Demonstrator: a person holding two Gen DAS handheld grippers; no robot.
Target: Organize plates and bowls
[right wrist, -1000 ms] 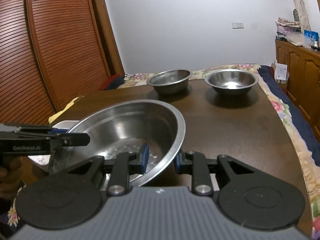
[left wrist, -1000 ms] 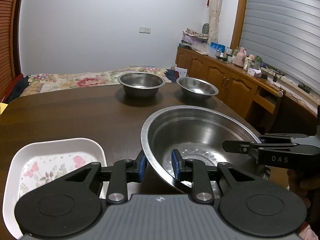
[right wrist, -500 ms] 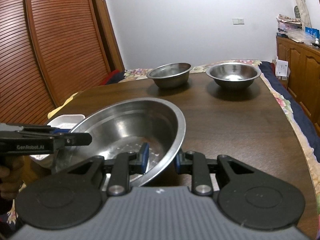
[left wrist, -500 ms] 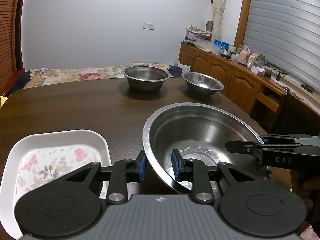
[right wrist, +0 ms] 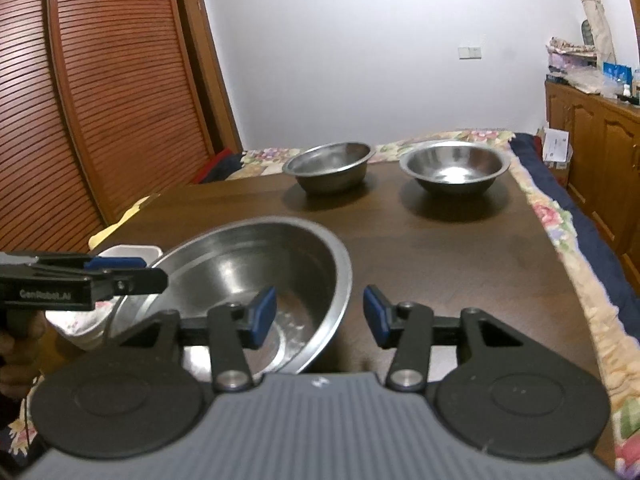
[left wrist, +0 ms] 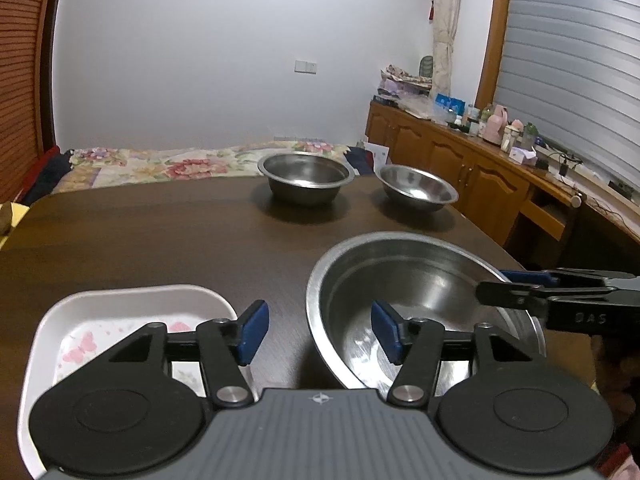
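A large steel basin (left wrist: 420, 280) rests on the dark wooden table (left wrist: 160, 240), right of a white butterfly-patterned tray (left wrist: 120, 312). My left gripper (left wrist: 319, 334) straddles the basin's left rim. Its jaws are opening and the blue pads stand clear of the metal. My right gripper (right wrist: 319, 316) straddles the opposite rim of the basin (right wrist: 248, 264), also opening, with its pads off the rim. Each gripper shows side-on in the other's view: the right gripper (left wrist: 496, 286) and the left gripper (right wrist: 148, 276). Two smaller steel bowls (left wrist: 306, 176) (left wrist: 416, 188) stand at the table's far end.
Wooden cabinets (left wrist: 480, 176) with bottles and clutter on top run along the right wall. A floral bedspread (left wrist: 160, 164) lies beyond the table and drapes past its right edge (right wrist: 560, 220). Louvred wooden doors (right wrist: 100, 100) stand to the left. A hand (right wrist: 16, 344) holds the left gripper.
Both grippers were shut on the big basin's rim and have now opened off it. The basin stays put on the table. Neither hand has shifted much.
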